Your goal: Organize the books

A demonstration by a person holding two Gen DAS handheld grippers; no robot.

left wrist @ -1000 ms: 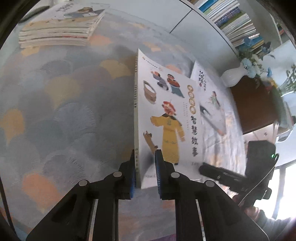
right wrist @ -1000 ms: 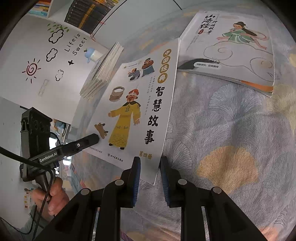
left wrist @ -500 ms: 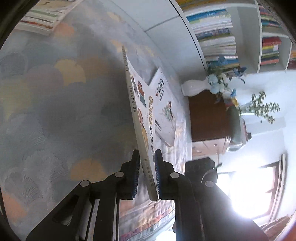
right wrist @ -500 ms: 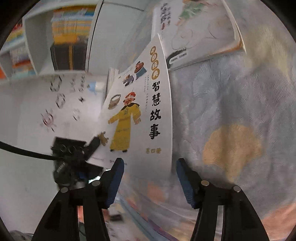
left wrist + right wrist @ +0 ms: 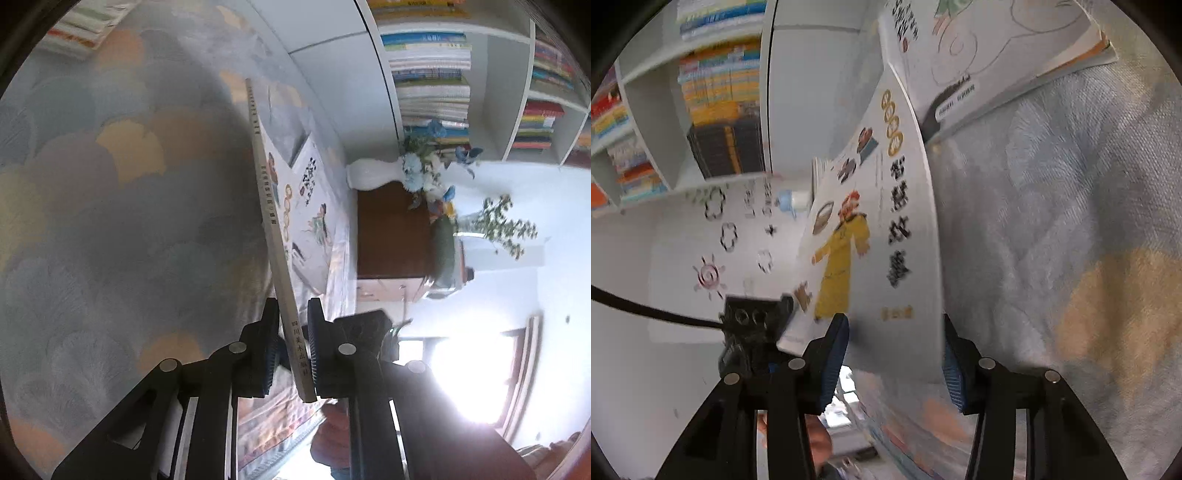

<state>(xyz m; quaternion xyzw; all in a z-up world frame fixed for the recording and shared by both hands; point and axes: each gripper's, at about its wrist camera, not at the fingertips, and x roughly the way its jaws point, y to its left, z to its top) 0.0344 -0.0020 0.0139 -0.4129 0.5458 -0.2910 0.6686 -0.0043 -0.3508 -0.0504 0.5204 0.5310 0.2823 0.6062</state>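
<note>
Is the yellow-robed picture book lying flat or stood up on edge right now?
On edge: the picture book shows its spine to the left claw, which is shut on it above the patterned cloth.

Tabletop (image 5: 122, 206) w/ fan-pattern cloth is carrying a book stack (image 5: 79, 31) at far corner & a flat picture book (image 5: 993, 55), its near edge lying just beside the upright book.

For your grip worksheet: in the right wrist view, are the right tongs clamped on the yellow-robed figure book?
No: the right tongs stand apart, pads clear of the book.
</note>
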